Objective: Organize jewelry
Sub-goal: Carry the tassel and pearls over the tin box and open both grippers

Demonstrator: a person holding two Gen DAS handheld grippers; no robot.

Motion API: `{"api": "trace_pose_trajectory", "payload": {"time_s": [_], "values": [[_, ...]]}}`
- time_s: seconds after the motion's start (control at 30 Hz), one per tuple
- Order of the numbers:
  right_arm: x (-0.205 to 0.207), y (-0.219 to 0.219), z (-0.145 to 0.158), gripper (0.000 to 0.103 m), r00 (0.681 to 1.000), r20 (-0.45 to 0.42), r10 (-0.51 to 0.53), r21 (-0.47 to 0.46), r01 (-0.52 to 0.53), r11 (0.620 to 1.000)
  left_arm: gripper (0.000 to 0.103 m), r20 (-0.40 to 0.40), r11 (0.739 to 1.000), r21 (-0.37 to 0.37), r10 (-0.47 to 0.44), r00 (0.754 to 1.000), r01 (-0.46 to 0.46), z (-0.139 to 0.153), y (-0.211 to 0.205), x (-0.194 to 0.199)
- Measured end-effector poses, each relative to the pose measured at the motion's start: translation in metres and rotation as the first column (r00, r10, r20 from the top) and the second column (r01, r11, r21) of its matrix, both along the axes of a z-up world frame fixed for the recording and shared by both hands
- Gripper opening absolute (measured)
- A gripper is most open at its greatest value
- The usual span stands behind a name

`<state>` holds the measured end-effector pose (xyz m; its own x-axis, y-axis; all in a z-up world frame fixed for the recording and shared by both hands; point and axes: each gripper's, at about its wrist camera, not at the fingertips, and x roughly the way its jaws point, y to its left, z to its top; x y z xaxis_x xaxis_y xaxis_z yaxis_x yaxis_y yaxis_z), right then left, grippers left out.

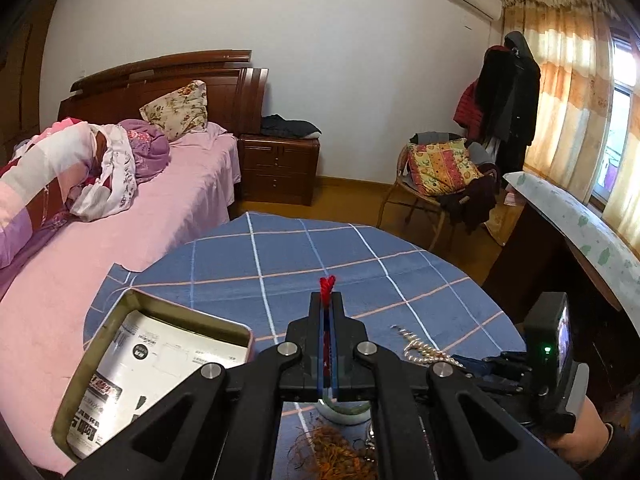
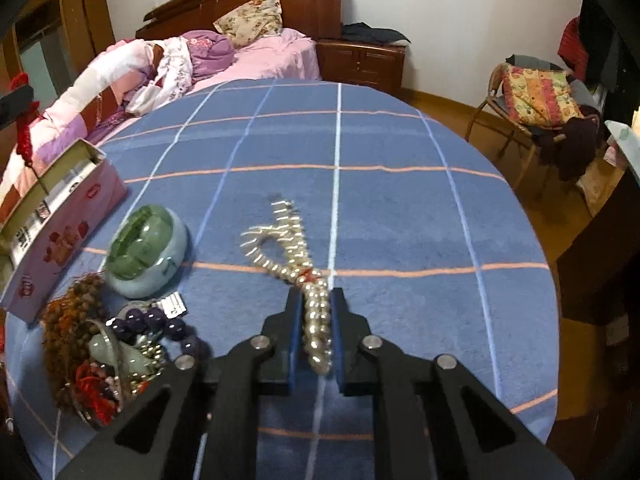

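Observation:
My left gripper [image 1: 328, 300] is shut on a red braided cord [image 1: 327, 286], held above the table beside an open tin box [image 1: 132, 300]; the cord also shows at the left edge of the right wrist view [image 2: 25, 136], hanging over the box [image 2: 60, 232]. My right gripper [image 2: 316, 300] is closed around a pearl necklace [image 2: 288, 248] lying on the blue checked tablecloth [image 2: 380, 208]; the pearls sit between the jaws. The necklace also shows in the left wrist view [image 1: 424, 346].
A green jade bangle [image 2: 146, 252], purple beads [image 2: 160, 324], brown beads [image 2: 72, 312] and other jewelry are piled at the table's left. The box holds printed paper [image 1: 152, 364]. A bed [image 1: 100, 216], nightstand [image 1: 280, 164] and chair [image 1: 440, 176] stand beyond the table.

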<state>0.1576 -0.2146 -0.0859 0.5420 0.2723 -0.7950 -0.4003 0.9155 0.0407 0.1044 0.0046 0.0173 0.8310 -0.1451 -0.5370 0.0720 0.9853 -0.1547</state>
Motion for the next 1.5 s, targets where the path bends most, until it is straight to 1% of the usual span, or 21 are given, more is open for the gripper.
{"api": "trace_pose_trajectory", "payload": {"time_s": [0.03, 0.07, 0.37, 0.67, 0.9, 1.17, 1.37, 1.5], "values": [[-0.003, -0.001, 0.002, 0.009, 1.0, 0.01, 0.001, 0.01, -0.001, 1.0, 0.001, 0.001, 1.0, 0.0, 0.003, 1.0, -0.003, 0.001, 0.002, -0.001], [-0.004, -0.002, 0.005, 0.009, 1.0, 0.017, -0.001, 0.019, 0.001, 1.0, 0.001, 0.002, 1.0, 0.001, 0.008, 1.0, -0.008, 0.001, 0.005, -0.002], [-0.009, 0.005, 0.041, 0.009, 0.995, 0.101, -0.004, 0.054, -0.002, 0.999, 0.001, 0.023, 0.999, -0.001, 0.038, 0.999, -0.038, 0.008, 0.023, -0.012], [-0.019, 0.028, 0.077, 0.009, 0.981, 0.19, 0.04, 0.074, -0.055, 0.996, 0.001, 0.037, 0.998, -0.001, 0.07, 0.997, -0.07, 0.012, 0.044, -0.022], [-0.024, 0.058, 0.089, 0.009, 0.969, 0.221, 0.106, 0.084, -0.127, 0.988, 0.001, 0.038, 0.993, 0.0, 0.115, 0.993, -0.115, 0.012, 0.065, -0.03], [-0.032, 0.11, 0.096, 0.009, 0.947, 0.239, 0.216, 0.111, -0.248, 0.962, 0.001, 0.014, 0.985, -0.001, 0.17, 0.985, -0.17, 0.002, 0.093, -0.037], [-0.034, 0.148, 0.091, 0.009, 0.93, 0.228, 0.287, 0.136, -0.322, 0.937, 0.001, -0.009, 0.98, -0.004, 0.197, 0.98, -0.197, -0.007, 0.105, -0.039], [-0.033, 0.166, 0.086, 0.009, 0.926, 0.213, 0.313, 0.151, -0.347, 0.925, 0.001, -0.029, 0.977, -0.007, 0.213, 0.977, -0.213, -0.016, 0.113, -0.035]]}}
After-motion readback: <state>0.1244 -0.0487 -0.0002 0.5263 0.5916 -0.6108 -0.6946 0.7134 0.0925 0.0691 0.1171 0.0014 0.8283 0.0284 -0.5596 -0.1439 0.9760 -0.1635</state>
